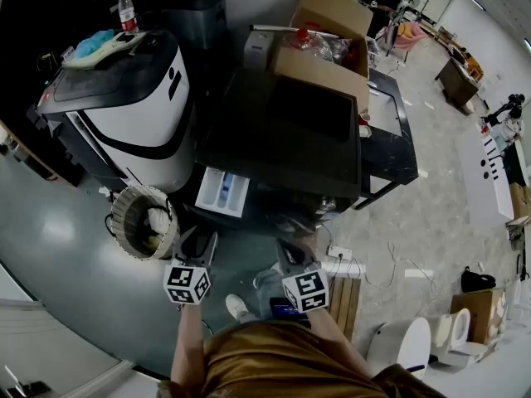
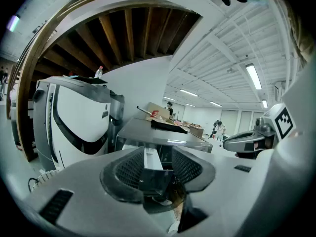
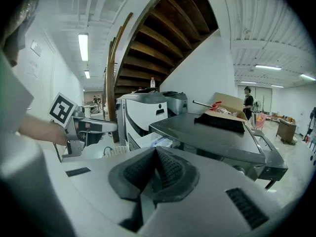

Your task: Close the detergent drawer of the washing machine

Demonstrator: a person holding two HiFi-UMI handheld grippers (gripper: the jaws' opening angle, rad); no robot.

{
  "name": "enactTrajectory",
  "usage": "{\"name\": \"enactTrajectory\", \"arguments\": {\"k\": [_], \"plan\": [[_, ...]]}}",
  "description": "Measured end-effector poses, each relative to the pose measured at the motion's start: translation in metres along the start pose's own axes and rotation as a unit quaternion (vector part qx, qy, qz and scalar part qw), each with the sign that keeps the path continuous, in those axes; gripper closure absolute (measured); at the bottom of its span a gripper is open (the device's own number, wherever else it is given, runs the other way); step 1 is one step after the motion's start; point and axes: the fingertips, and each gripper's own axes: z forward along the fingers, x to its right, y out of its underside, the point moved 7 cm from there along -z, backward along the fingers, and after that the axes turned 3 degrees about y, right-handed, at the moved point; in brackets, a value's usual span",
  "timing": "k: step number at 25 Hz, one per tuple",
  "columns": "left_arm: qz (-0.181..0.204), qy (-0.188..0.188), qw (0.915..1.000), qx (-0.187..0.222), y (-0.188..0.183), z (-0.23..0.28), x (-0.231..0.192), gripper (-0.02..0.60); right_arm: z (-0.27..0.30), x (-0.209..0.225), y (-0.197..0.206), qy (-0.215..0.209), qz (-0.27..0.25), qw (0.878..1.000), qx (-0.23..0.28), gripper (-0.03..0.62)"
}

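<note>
The washing machine [image 1: 282, 131] has a dark flat top and stands in the middle of the head view. Its white detergent drawer [image 1: 222, 191] is pulled out at the front left, with blue parts inside. My left gripper [image 1: 197, 240] hovers just below the drawer, short of touching it, its jaws open and empty. In the left gripper view, the drawer [image 2: 149, 160] shows in the gap of the left gripper [image 2: 157, 168]. My right gripper [image 1: 288, 251] is to the right, before the machine's front, with its pads [image 3: 168, 169] pressed together on nothing. The drawer [image 3: 149, 141] appears left of it.
A white-and-black machine [image 1: 137, 110] stands left of the washer, with a bottle [image 1: 126, 11] on top. A wicker basket [image 1: 145, 222] lies on the floor by the drawer. A cardboard box [image 1: 323, 40] sits on the washer's back. A power strip [image 1: 340, 253] and cables lie at right.
</note>
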Motion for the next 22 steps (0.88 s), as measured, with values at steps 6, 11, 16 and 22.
{"name": "enactTrajectory", "arguments": {"k": [6, 11, 16, 22], "plan": [[0.0, -0.001, 1.0, -0.005, 0.005, -0.001, -0.003, 0.399, 0.006, -0.004, -0.002, -0.009, -0.006, 1.0, 0.0, 0.582], [0.001, -0.007, 0.9999, -0.011, 0.011, -0.002, -0.009, 0.399, 0.01, -0.011, -0.001, -0.013, 0.001, 1.0, 0.004, 0.582], [0.014, -0.02, 0.9992, -0.033, 0.019, 0.002, -0.013, 0.399, 0.018, -0.011, 0.0, -0.026, -0.012, 1.0, -0.002, 0.582], [0.022, -0.029, 0.9975, -0.06, 0.029, 0.012, -0.022, 0.399, 0.03, -0.004, 0.006, -0.033, -0.007, 0.999, -0.021, 0.582]]}}
